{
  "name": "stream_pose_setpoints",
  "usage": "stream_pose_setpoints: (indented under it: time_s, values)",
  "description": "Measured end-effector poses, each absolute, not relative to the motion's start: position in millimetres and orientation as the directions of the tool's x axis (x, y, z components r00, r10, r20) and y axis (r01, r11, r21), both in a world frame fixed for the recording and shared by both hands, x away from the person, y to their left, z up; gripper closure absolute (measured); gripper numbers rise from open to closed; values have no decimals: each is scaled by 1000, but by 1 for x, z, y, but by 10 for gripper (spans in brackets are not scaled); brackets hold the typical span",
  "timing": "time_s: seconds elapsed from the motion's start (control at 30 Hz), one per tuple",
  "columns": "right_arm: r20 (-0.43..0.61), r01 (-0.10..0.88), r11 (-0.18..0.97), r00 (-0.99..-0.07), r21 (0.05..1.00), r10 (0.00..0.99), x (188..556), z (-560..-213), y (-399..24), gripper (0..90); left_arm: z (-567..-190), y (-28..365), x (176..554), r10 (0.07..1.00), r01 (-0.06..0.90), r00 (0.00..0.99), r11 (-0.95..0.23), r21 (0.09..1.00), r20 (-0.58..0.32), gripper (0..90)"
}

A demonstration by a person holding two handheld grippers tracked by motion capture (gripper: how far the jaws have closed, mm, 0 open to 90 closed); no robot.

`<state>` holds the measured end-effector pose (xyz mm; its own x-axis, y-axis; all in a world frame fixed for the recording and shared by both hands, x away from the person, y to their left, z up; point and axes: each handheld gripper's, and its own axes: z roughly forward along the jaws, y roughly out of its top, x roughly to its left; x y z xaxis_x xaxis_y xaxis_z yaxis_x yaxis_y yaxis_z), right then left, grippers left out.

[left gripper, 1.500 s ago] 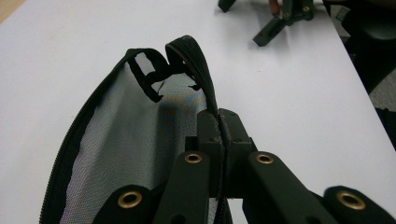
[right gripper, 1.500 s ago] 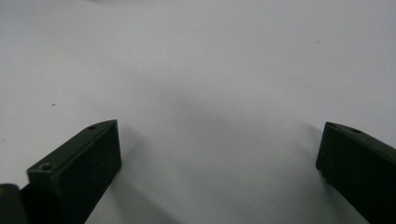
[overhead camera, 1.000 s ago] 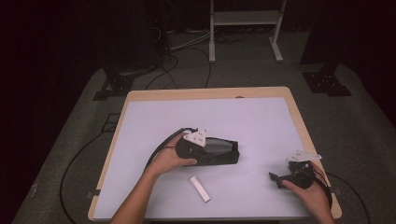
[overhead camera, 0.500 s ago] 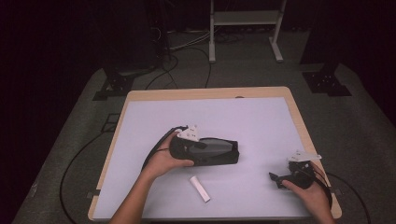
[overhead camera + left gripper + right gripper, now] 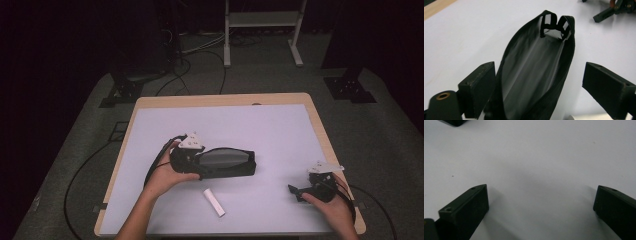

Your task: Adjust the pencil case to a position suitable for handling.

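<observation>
A dark room surrounds a wooden table (image 5: 320,125) topped with a pale sheet (image 5: 225,125). Grey carpet (image 5: 90,150), black cables (image 5: 195,50) and a white metal stand (image 5: 262,20) lie beyond.

The left gripper (image 5: 192,160) was drawn back a little along the black pouch (image 5: 225,162), toward its near end. From a position over the pouch's top edge a second ago, it was brought lower, so that the pouch's end was set between the spread jaws, close against one jaw and apart from the other.
</observation>
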<state>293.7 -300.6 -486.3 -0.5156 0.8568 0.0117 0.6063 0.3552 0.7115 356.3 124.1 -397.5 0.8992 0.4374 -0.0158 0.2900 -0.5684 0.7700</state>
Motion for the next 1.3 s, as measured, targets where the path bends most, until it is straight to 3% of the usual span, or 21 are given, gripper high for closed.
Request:
stream_pose_setpoints:
  time_s: [0.57,1.3]
  values:
    - [11,606,355,-516,712,857,294,-486,-301,0,-399,167,331,569,348,822,-490,800,-9,85]
    - [11,605,355,-516,712,857,294,-486,-301,0,-415,205,301,675,416,738,-444,794,-10,85]
